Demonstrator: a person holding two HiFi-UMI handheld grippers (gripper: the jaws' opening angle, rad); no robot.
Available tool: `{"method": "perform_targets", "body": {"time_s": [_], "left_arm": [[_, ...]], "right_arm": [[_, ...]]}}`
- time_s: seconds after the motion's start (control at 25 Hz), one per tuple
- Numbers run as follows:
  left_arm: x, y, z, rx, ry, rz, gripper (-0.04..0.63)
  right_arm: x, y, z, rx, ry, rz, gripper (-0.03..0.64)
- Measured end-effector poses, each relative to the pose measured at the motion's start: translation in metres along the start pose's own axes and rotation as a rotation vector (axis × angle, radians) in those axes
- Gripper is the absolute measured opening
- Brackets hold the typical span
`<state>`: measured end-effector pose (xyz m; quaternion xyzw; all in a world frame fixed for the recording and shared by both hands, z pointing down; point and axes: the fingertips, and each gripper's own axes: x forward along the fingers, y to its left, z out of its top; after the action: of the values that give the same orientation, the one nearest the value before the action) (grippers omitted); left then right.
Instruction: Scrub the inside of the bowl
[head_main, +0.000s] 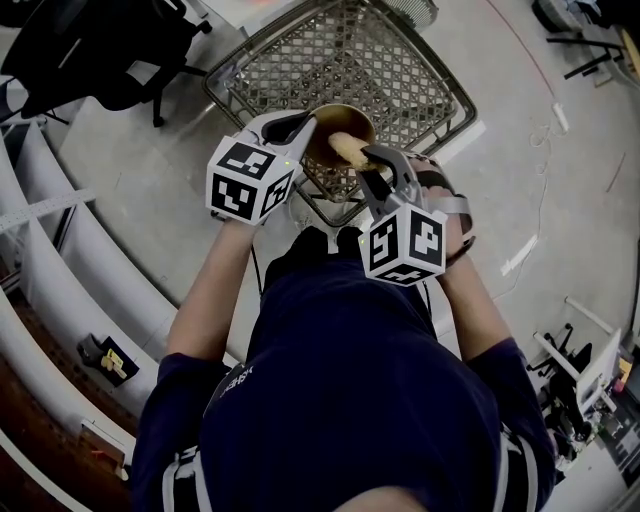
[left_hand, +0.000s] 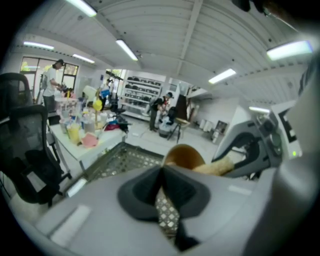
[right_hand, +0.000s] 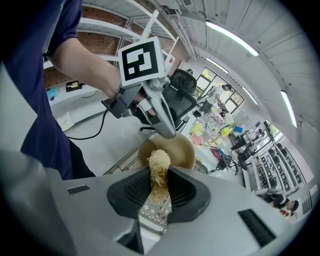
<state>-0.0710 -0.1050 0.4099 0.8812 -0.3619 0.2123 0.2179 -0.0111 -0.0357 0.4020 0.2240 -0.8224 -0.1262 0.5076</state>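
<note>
A brown bowl (head_main: 325, 152) hangs in the air over a wire mesh basket (head_main: 400, 70). My left gripper (head_main: 308, 128) is shut on its near-left rim; in the right gripper view its fingers (right_hand: 167, 131) pinch the bowl's rim (right_hand: 182, 150). My right gripper (head_main: 372, 162) is shut on a tan fibrous scrubber (head_main: 345, 148), whose tip reaches into the bowl. In the right gripper view the scrubber (right_hand: 159, 167) stands up between the jaws. The left gripper view shows the bowl (left_hand: 184, 154) just past its shut jaws, with the scrubber (left_hand: 215, 167) at its right.
A black office chair (head_main: 100, 50) stands at the far left of the basket. Curved white shelving (head_main: 60, 250) runs along the left. A table (left_hand: 112, 136) with bottles and several people stand in the background of the left gripper view.
</note>
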Motion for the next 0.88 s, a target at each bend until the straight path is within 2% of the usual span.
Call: {"method": "perform_targets", "body": {"time_s": [0.44,0.88], "left_arm": [[-0.009,-0.009,0.024,-0.006,-0.064,-0.011,0.012],[-0.013,-0.016,0.028,0.007,-0.07,-0.015,0.012]], "right_arm": [[0.001,-0.002,0.021,-0.033,-0.041,-0.01,0.077],[-0.001,-0.018,0.03,-0.039,-0.044,-0.056,0.077]]}}
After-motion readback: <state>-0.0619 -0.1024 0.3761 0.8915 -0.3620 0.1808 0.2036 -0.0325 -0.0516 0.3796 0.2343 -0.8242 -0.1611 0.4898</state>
